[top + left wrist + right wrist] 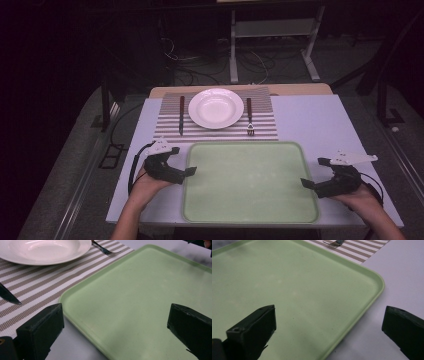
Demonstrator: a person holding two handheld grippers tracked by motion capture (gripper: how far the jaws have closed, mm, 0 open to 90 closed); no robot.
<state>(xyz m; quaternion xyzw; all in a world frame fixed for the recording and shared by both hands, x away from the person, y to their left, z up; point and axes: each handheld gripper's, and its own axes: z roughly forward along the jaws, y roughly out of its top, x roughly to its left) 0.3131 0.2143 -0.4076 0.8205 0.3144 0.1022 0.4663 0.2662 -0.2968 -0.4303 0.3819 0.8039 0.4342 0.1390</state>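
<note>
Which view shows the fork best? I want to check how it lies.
The high view: the whole fork lies right of the plate, tines toward the tray. Each gripper view catches just its tines at the top edge.

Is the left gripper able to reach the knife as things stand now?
Probably yes. The left gripper is open at the tray's left edge, and the knife lies on the mat just beyond, with nothing between them.

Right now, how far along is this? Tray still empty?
Done: the plate, knife and fork lie set on the striped placemat. In hand: nothing; the left gripper and right gripper sit open at the green tray's side edges. Left: any loading, since the tray is bare.
</note>
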